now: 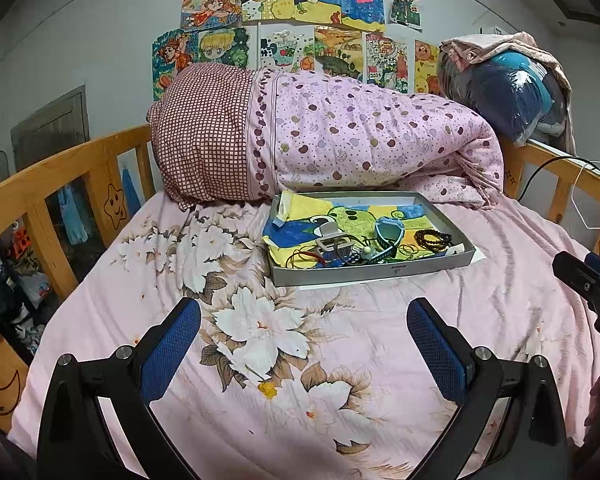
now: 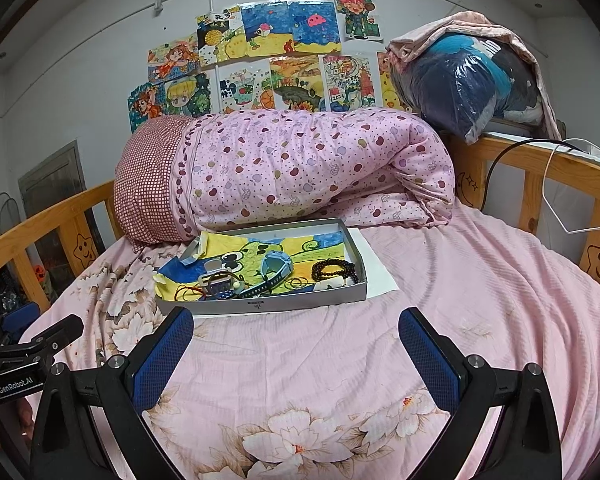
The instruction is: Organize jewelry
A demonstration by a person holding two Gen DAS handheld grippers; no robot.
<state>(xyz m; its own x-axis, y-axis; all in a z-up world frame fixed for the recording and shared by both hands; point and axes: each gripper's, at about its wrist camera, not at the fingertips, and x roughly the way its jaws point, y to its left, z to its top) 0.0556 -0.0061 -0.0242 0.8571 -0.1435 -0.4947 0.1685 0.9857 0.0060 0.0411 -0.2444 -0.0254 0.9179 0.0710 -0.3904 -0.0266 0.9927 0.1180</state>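
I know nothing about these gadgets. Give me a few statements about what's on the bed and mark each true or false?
1. Both pairs of tongs, the left tongs and the right tongs, hold nothing. True.
2. The grey tray sits on the floor. False: it lies on the pink flowered bedsheet, in front of the rolled quilt.
3. A dark bead bracelet lies at the right end of the tray. True.
4. The blue watch is lying outside the tray. False: it is inside, on the coloured drawing that lines it.
5. The wall above the bed is bare. False: children's drawings are stuck to it.
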